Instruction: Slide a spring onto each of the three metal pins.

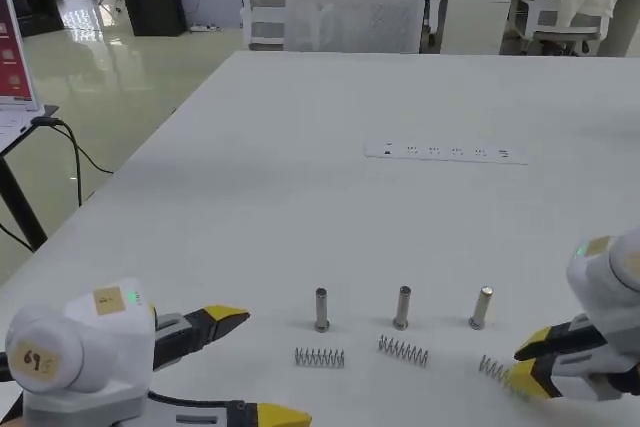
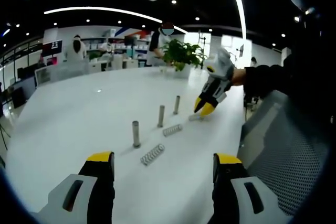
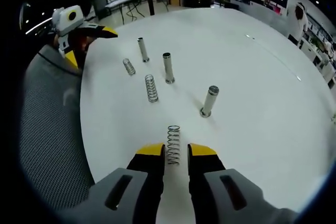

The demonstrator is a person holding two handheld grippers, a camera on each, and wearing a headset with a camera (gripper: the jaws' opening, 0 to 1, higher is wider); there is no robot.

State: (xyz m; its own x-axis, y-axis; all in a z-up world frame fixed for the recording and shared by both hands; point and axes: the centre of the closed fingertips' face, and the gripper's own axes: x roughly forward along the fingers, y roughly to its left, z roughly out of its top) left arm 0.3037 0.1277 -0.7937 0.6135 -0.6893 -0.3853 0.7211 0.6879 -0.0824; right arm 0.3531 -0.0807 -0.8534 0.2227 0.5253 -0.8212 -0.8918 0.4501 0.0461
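My left gripper, jaws wide apart, hangs at 8 o'clock of the left pin, close to the table's near edge. My right gripper, jaws narrowly apart, straddles the right spring, at 5 o'clock of the right pin. Bare tabletop opens toward 12 o'clock beyond the middle pin.

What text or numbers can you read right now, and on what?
"69": on the round white end cap of the left hand-held gripper.
Yellow sticker on that gripper: too blurred to read.
Red and white sign at the left edge: print too small.
White power strip on the white table: markings too small.
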